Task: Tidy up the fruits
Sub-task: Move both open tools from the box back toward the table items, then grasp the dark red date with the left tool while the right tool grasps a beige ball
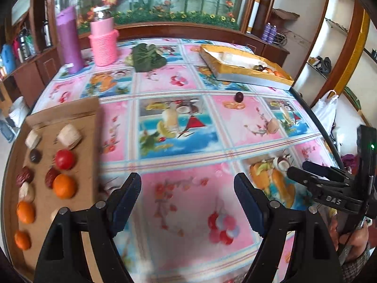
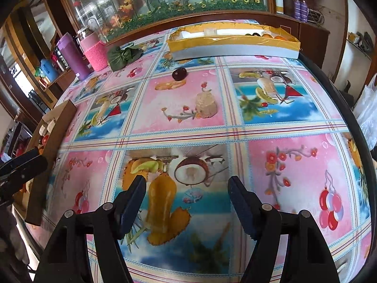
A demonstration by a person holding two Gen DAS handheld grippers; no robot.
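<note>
A brown cardboard tray (image 1: 84,118) lies at the table's left. It holds oranges (image 1: 64,186), a red tomato (image 1: 65,159), red dates (image 1: 24,176), a dark plum (image 1: 35,156) and pale blocks (image 1: 69,135). A loose dark plum (image 2: 179,73) and a pale block (image 2: 206,105) lie mid-table; both also show in the left wrist view, the plum (image 1: 239,97) and the block (image 1: 273,125). A yellow box (image 2: 235,44) at the far side holds more fruit. My left gripper (image 1: 187,188) is open and empty beside the tray. My right gripper (image 2: 187,192) is open and empty, well short of the block.
A purple bottle (image 1: 69,40), a pink knitted jar (image 1: 103,44) and green leaves (image 1: 146,57) stand at the far left of the table. The right gripper (image 1: 329,184) shows at the right edge of the left wrist view. A white bag (image 1: 326,110) hangs beyond the right table edge.
</note>
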